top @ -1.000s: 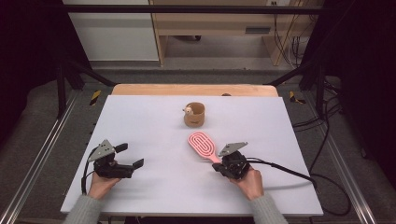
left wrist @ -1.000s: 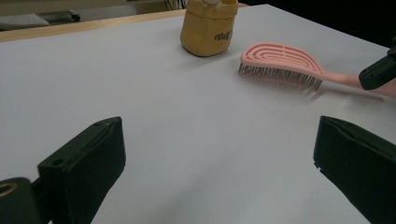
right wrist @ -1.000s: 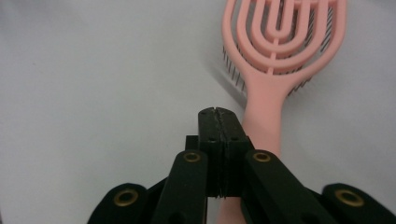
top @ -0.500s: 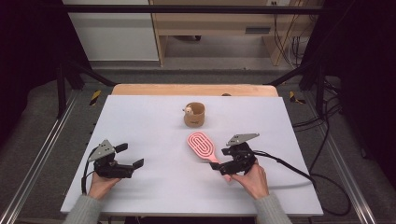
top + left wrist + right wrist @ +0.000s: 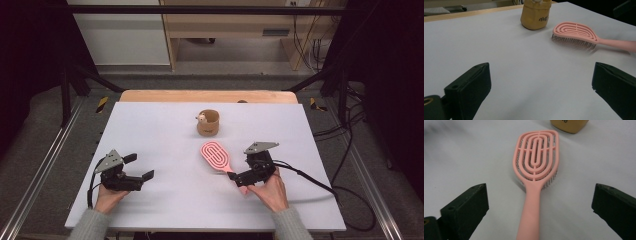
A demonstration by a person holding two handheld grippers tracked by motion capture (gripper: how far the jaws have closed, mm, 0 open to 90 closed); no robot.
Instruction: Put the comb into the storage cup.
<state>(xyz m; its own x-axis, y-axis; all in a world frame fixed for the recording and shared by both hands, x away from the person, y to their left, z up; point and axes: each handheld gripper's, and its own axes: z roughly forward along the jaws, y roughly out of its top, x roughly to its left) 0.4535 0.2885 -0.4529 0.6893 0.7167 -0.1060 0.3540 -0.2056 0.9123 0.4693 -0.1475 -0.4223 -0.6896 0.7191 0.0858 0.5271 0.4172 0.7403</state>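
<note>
Nearest the person, at the front of the white desk (image 5: pixel 165 200), each hand holds a tool. The left tool (image 5: pixel 132 175) rests low on the desk at the left, its two black jaws standing wide apart with bare desk between them, aimed toward the middle. The right tool (image 5: pixel 239 177) sits at the right front; its jaws have just been opening and now stand wide apart, touching nothing. Between them lies the handle of the pink hairbrush (image 5: pixel 534 170), which rests free on the desk with its bristles down and its slotted oval back facing up. The handle points back toward the right hand (image 5: pixel 270 192) and the head points away, toward the middle of the desk. In the high view the brush (image 5: pixel 216 156) lies slantwise, just left of the right tool. Farther on, near the brush head but apart from it, stands a small tan cup (image 5: pixel 208 123) with something pale at its rim.
</note>
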